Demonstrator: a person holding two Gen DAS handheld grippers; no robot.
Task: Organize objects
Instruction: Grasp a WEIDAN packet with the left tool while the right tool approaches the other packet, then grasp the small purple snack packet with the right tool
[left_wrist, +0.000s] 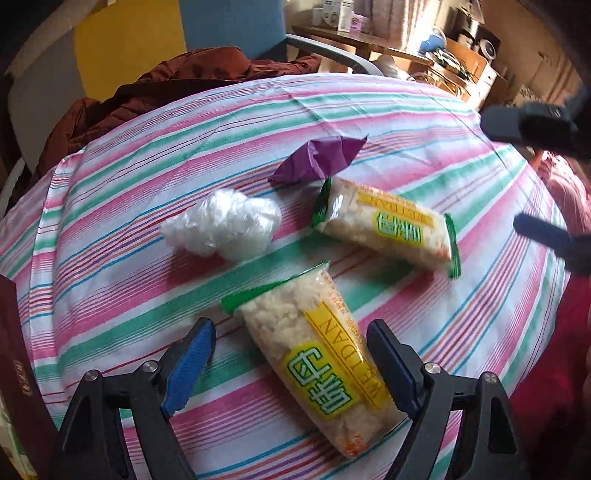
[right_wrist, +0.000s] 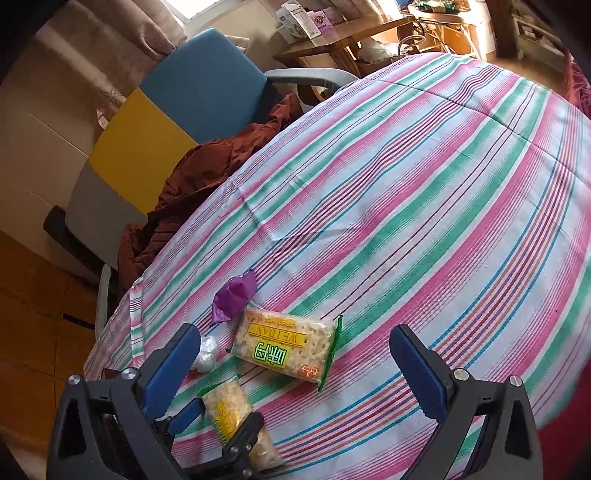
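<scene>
Left gripper (left_wrist: 291, 354) is spread wide, straddling the near clear-wrapped cracker packet with yellow-green label (left_wrist: 317, 365) on the striped cloth tabletop (left_wrist: 424, 110), not yet pinching. Right gripper (right_wrist: 295, 356) is also spread, hovering over the second cracker packet (right_wrist: 286, 349). Risks: slick film slips, crackers crush if squeezed hard, or a finger snags the cloth. The crumpled purple wrapper (left_wrist: 319, 158) and white plastic wad (left_wrist: 225, 227) lie just beyond.

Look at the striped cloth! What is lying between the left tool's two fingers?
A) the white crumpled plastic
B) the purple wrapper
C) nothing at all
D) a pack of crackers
D: the nearer pack of crackers lies on the striped cloth between the open fingers of the left tool, not yet gripped.
</scene>
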